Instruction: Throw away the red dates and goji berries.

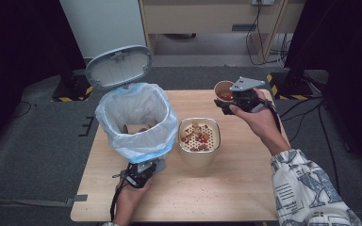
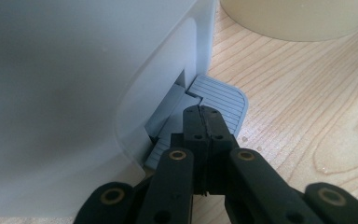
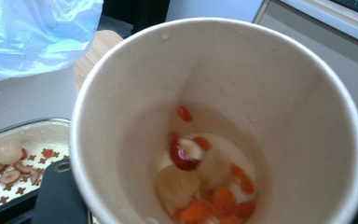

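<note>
A: The left hand-held gripper [image 2: 204, 122] has its jaws pressed together with nothing between them, and the tip bears down on the grey pedal [image 2: 223, 100] at the foot of the bin [image 1: 136, 117], so the lid [image 1: 119, 66] stands up.

B: And the right hand-held gripper [image 1: 226, 104]?

A: Clamped on the paper cup [image 1: 223, 90], which it holds in the air on the far side of the strainer tray [image 1: 199, 136], well apart from the bin. The cup is tipped toward its own camera.

B: What is in it?

A: Wet scraps at the bottom: orange-red berries [image 3: 214, 198], a dark red piece [image 3: 182, 158], pale slices [image 3: 175, 184], a little cloudy liquid. The wall is plain tan paper.

B: How should the emptying go, in your view?

A: Keep steady weight on the pedal so the lid does not drop. Bring the cup over the strainer tray or the blue liner [image 1: 143, 143], whichever is meant, before tilting further, and pour slowly. A thin cup may buckle under a hard squeeze, so the grip should stay only firm enough.

B: Risk?

A: Drips onto the tabletop [image 1: 245, 188] between the strainer tray and the bin.
</note>
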